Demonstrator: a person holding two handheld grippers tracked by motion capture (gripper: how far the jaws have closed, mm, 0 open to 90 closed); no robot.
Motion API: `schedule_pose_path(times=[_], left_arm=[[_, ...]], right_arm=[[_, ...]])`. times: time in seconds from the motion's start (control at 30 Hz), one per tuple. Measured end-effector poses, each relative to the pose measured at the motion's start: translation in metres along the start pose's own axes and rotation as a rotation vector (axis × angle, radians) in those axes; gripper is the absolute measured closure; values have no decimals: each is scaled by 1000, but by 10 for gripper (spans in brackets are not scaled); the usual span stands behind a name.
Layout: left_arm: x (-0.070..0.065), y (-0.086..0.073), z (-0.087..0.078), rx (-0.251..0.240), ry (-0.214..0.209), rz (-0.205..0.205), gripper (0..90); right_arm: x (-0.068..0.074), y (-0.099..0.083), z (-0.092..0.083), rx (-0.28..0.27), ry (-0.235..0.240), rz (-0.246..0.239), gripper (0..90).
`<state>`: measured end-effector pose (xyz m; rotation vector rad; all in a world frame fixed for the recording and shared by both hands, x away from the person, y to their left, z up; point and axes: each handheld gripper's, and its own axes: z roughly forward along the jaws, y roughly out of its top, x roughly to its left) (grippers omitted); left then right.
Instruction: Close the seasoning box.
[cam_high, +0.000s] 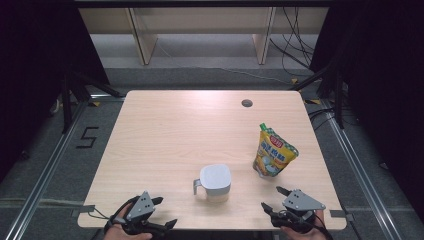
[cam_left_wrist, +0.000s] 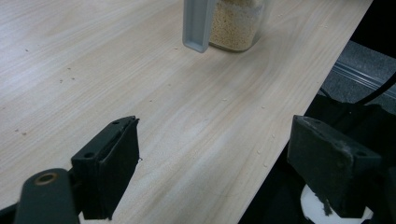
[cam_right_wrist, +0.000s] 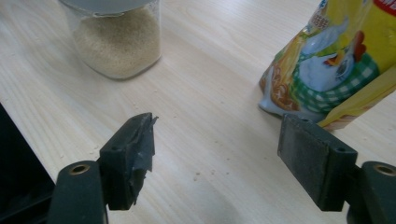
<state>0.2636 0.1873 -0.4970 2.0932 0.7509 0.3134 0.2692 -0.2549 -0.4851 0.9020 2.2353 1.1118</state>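
Two grippers sit at the near edge of a light wood table (cam_high: 165, 130), one in each hand, and neither has anything in it. The left gripper (cam_high: 162, 214) is down at the near left corner, its jaws spread wide with just bare tabletop and the table's edge between them, which you can see really clearly in the left gripper view (cam_left_wrist: 212, 163). The right gripper (cam_high: 274, 198) is over at the near right, jaws also standing apart and empty, pointing in toward the middle of the table; its own view (cam_right_wrist: 217, 154) shows plain wood between the pads. The stuff closest to them is a clear jar (cam_high: 216, 183) with a pale grey lid and a grey handle on its left side, standing upright near the front of the table, roughly between the two grippers but a bit further in. It's got pale, sandy-looking grain in it, which shows through the glass in both gripper views (cam_left_wrist: 236, 28) (cam_right_wrist: 116, 44). Just to the right of it, not touching, is a yellow stand-up pouch (cam_high: 274, 152) with a spout at the top, leaning a little, with a green checked cartoon chicken printed on it (cam_right_wrist: 336, 60). The pouch is near the right gripper, just ahead of its jaws. There's also a small round dark hole (cam_high: 246, 103) toward the far side of the table, well away from everything.
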Motion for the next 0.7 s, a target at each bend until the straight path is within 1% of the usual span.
schedule_pose_path(times=[0.03,0.07,0.1,0.13,0.2,0.23,0.3,0.33,0.37,0.4,0.43,0.47,0.5,0.53,0.57,0.6,0.63,0.67,0.7], left_arm=[[0,0,0,2,0,0,162],[0,0,1,0,-4,-8,162],[1,0,0,8,4,5,162],[1,1,-1,19,8,5,162],[1,0,0,9,3,-10,161],[1,0,0,5,4,-8,161],[2,0,0,-2,11,-9,162],[3,1,-1,24,4,4,161],[3,1,0,4,13,3,162],[5,1,1,4,23,29,162],[3,0,2,-2,21,-8,161],[4,0,2,4,16,-5,162],[5,0,2,20,33,13,162],[6,0,1,21,31,21,161],[7,1,2,6,30,30,161],[6,1,2,7,33,6,161],[7,0,1,17,45,21,161],[9,1,0,15,47,44,161],[7,0,2,3,41,8,161]], right_arm=[[1,0,0,7,8,17,267],[1,0,1,13,12,17,258],[1,-1,1,25,14,22,251],[1,-1,2,27,16,21,248],[1,-2,3,38,26,17,240],[1,-2,4,39,27,12,236],[2,-2,5,51,45,20,234],[1,-2,5,51,39,20,233],[1,-2,5,50,30,20,233],[1,-3,5,52,31,14,234],[1,-3,5,55,30,13,235],[0,-3,5,59,29,10,235],[0,-3,5,62,29,13,235],[0,-3,6,63,29,15,235],[1,-3,6,70,35,21,234],[0,-4,6,74,43,22,234],[0,-4,7,74,37,20,235],[0,-4,6,72,21,20,235],[0,-4,6,73,20,19,235]])
